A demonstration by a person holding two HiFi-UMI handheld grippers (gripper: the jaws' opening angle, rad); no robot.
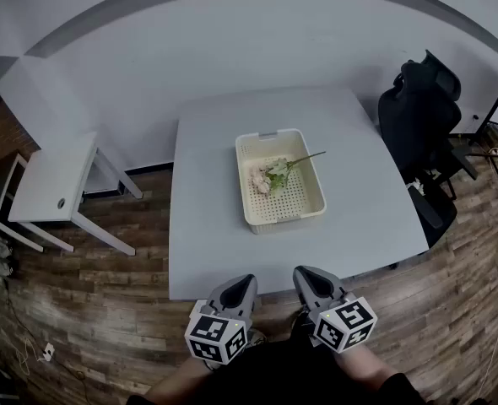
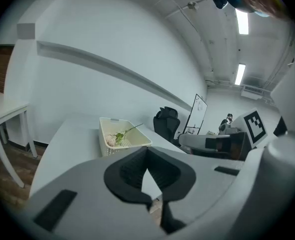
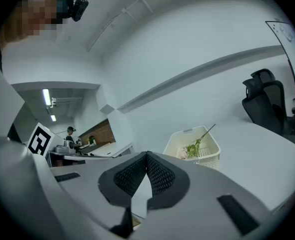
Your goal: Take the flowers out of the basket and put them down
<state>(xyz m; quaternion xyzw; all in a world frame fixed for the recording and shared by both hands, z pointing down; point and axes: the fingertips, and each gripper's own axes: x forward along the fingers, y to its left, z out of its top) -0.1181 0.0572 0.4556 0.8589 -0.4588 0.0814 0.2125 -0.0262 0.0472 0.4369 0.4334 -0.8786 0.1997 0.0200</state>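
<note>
A cream perforated basket [image 1: 312, 207] stands in the middle of the grey table [image 1: 207, 243]. Inside it lie pale pink flowers [image 1: 263, 180] with green leaves, the stem leaning over the basket's right rim. The basket [image 2: 107, 134] and its flowers [image 2: 119, 137] show small in the left gripper view, and the same basket [image 3: 207, 146] and flowers [image 3: 191, 149] sit ahead in the right gripper view. My left gripper [image 1: 241, 286] and right gripper [image 1: 306, 278] hover side by side at the table's near edge, well short of the basket. Both are shut, nothing between their pads.
A black office chair [image 1: 422, 112] stands at the table's right. A small white side table [image 1: 55, 180] is to the left on the wooden floor. A pale wall runs behind the table. A person stands far off in the room behind.
</note>
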